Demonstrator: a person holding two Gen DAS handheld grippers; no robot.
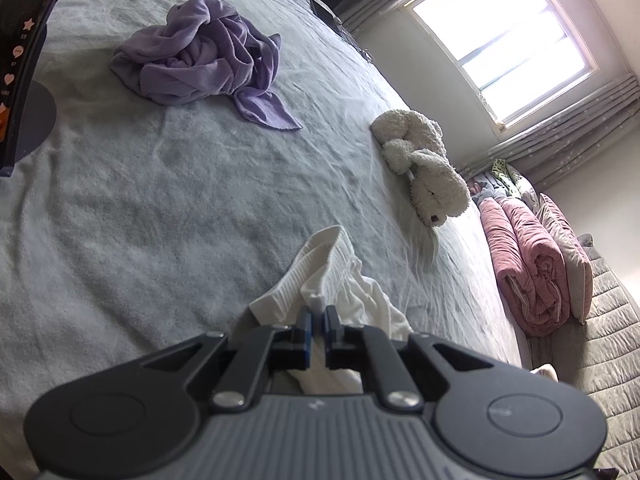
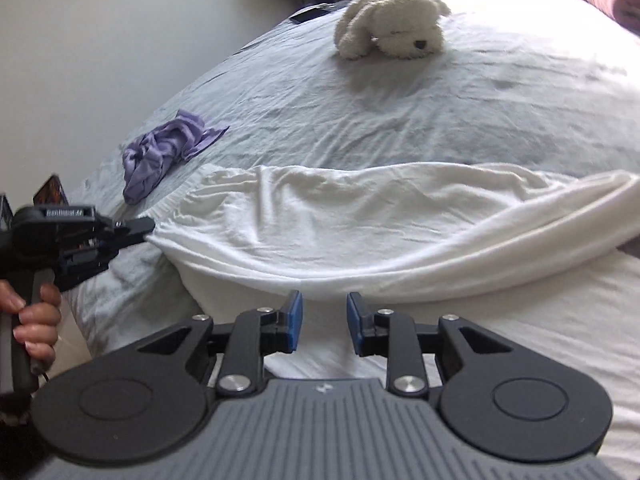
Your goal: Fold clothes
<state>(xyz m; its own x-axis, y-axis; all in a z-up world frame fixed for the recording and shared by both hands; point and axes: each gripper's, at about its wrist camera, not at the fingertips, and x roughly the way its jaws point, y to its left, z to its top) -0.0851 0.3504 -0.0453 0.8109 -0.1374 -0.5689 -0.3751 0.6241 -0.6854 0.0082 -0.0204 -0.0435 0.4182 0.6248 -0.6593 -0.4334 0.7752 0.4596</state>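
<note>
Bedroom with a bright window point(image 1: 504, 40) and grey curtains behind, dominated by a wide bed point(image 1: 160, 200) under a rumpled pale grey sheet. Beyond its far edge, rolled pink bedding point(image 1: 528, 264) against a quilted grey cover. Spread across the near part of the bed, a white garment point(image 2: 360, 216), its long upper layer turned over on itself into a soft roll running from side to side, still loose and wrinkled rather than squared off. Farther off, toward the far corner, a crumpled purple garment point(image 1: 200, 56), heaped in twists and showing no fold at all. Near the window side, a white plush dog point(image 2: 392, 24), lying flat and apart from both garments. Left tongs point(image 1: 318, 320) clenched on a pinch of the white garment's ribbed edge, lifting that end slightly off the sheet; seen from the right wrist view as well, gripped in a hand point(image 2: 36, 320) at the cloth's left end. Right tongs point(image 2: 320, 320) released, pads parted, hovering just short of the garment's near rolled edge and touching nothing. Judged partway: the white piece apparently mid-fold, with one lengthwise turn made or in the making and further turns and smoothing left; the purple piece wholly unfolded.
</note>
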